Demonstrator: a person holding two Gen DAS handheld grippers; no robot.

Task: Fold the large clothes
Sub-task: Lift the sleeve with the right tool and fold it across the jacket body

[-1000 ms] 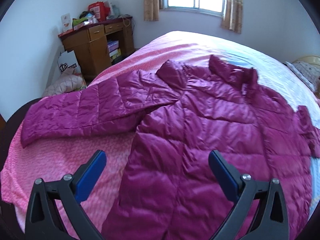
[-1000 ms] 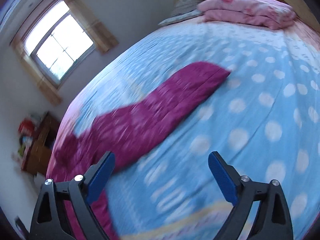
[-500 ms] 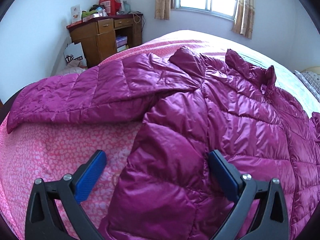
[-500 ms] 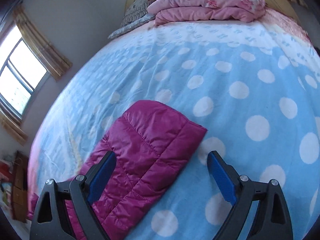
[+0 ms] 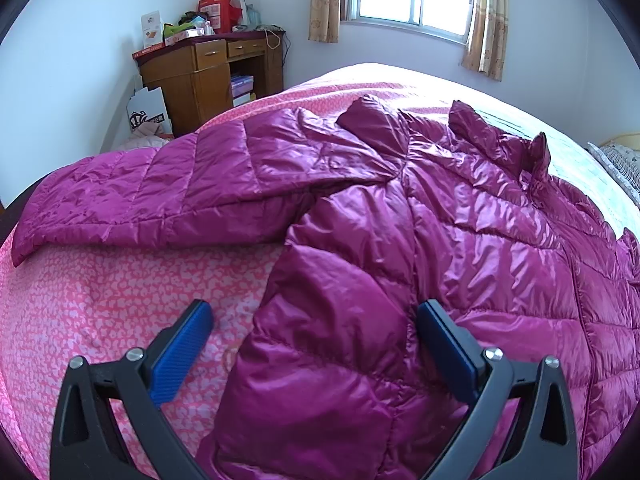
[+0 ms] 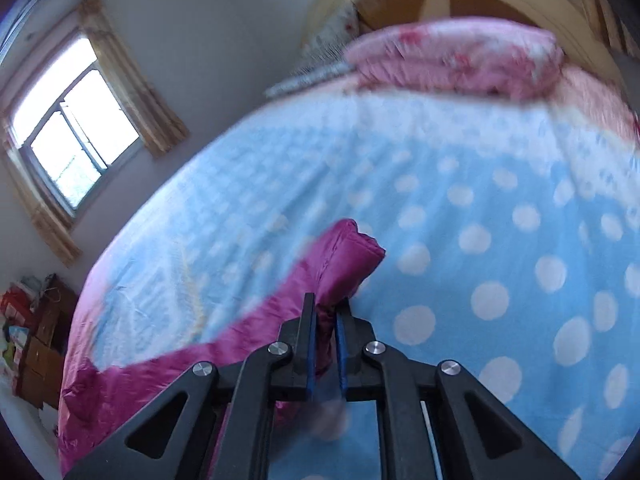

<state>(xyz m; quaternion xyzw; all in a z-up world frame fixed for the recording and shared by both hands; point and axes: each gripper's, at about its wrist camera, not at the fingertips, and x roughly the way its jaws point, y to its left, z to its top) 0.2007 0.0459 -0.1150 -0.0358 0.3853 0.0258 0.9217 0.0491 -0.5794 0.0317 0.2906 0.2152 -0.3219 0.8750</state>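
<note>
Since half a second ago, right gripper [image 6: 325, 310] has closed — now pinching the jacket's sleeve [image 6: 340, 260] above the bed [image 6: 500, 208]. Left gripper [image 5: 316, 322] spread wide, straddling the jacket's [image 5: 400, 248] side edge — jacket lying flat on the bed.

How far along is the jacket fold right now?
Early. Done: the magenta puffer jacket lies spread on the bed, one sleeve stretched out flat. In hand: the right gripper is shut on the other sleeve's cuff; the left gripper is open, straddling the jacket's side edge. Left: no fold shows yet, neither sleeves nor body.
</note>
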